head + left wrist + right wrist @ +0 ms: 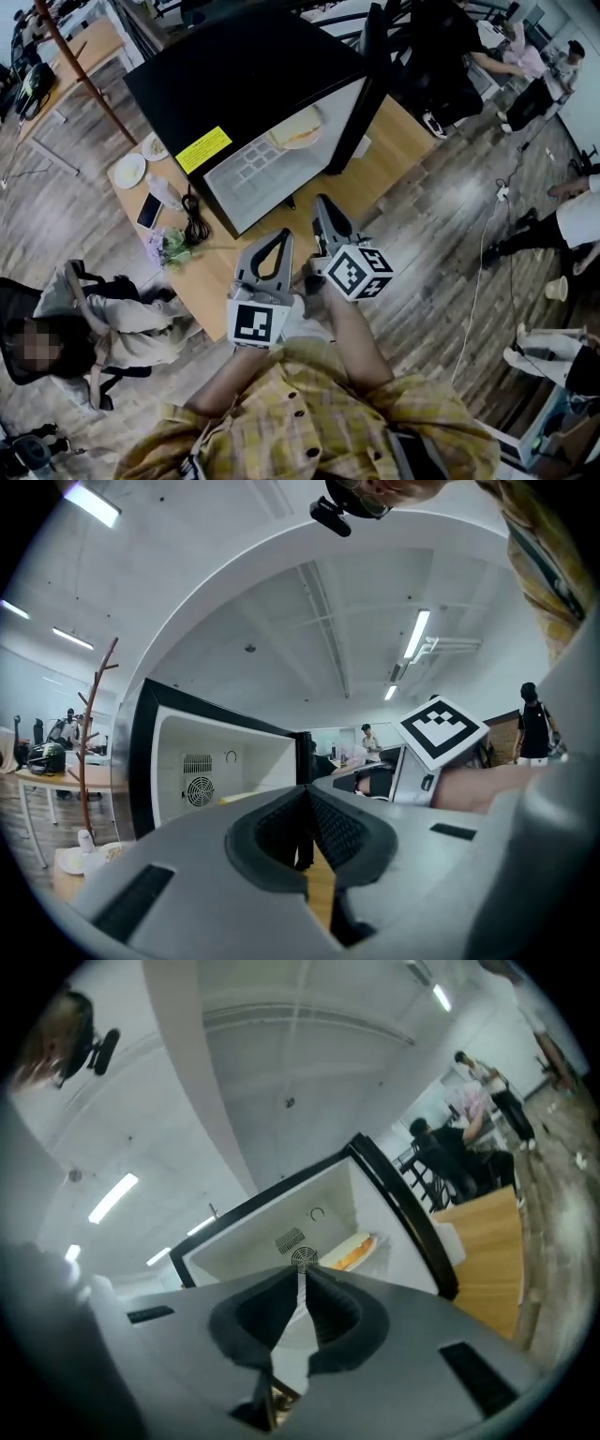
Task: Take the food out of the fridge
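A black mini fridge (234, 66) stands on a wooden table (394, 150) with its door (361, 103) swung open to the right. Inside the white compartment lies the food (298, 127), a sandwich on a plate, also seen in the right gripper view as the food (354, 1251). My left gripper (281, 234) and right gripper (319, 200) hover side by side just in front of the fridge opening, a little short of it. Both point at the fridge (192, 771). The left gripper (305, 794) is shut and empty, and the right gripper (302, 1274) is too.
On the table left of the fridge lie two plates (129, 170), a bottle (164, 192), a phone (149, 211), a black cable (195, 223) and a small plant (173, 246). A person (122, 323) sits at the lower left. Other people stand at the right edge (572, 216).
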Available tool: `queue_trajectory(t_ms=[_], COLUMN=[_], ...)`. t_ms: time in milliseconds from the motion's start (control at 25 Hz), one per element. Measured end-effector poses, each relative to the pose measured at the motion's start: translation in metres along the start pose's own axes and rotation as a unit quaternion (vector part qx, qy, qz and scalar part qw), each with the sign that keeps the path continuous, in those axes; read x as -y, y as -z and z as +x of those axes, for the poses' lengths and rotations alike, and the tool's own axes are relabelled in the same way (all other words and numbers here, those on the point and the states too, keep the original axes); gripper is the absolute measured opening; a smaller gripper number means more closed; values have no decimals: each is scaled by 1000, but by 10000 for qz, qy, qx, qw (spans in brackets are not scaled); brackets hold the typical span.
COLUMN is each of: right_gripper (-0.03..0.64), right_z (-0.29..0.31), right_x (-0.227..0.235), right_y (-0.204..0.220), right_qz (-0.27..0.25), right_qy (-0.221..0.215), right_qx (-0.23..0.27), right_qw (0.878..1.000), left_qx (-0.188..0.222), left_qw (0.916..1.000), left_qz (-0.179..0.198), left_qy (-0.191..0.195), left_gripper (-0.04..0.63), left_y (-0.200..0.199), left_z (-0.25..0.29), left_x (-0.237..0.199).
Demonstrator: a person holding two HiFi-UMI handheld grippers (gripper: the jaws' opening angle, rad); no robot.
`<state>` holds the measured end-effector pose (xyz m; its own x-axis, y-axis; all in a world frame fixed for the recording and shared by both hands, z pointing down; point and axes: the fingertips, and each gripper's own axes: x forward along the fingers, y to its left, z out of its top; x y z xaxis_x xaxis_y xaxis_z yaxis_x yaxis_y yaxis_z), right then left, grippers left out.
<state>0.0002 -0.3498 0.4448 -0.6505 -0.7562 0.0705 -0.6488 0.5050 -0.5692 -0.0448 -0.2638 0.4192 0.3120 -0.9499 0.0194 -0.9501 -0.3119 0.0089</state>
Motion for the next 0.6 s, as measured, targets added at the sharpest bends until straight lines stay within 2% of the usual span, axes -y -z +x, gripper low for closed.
queue_trajectory(t_ms=[80,160,240,320,400,480,600], right_gripper=[70,101,121,158,184,206,228], right_z=[12,22,28,36,46,55,68], right_x=[8,18,30,41,54,65,77], right_y=[7,11,12,16,22,26,30], right_qz=[881,1682,2260,2927,3634,4084,4408], right_qy=[-244,-398,-463,-522,-534,-544,-453], right_qx=[-91,-126,-112,-101,-136,-130,-131], right_qw=[9958,9849,9730,9547,9300,9111,8964], left_qx=[-45,-114,-153,-198,-236,-274,-321], left_qw=[9999,9998,9997,9996,9994,9991,9987], left_qz=[6,54,79,100,134,149,195], left_qy=[-95,-136,-147,-176,-219,-272,-338], left_gripper=[8,8,8,8,8,8,8], left_y=[2,4,6,9,11,14,15], left_z=[4,10,17,22,28,33,38], left_x=[-4,-6,-5,-6,-8,-9,-12])
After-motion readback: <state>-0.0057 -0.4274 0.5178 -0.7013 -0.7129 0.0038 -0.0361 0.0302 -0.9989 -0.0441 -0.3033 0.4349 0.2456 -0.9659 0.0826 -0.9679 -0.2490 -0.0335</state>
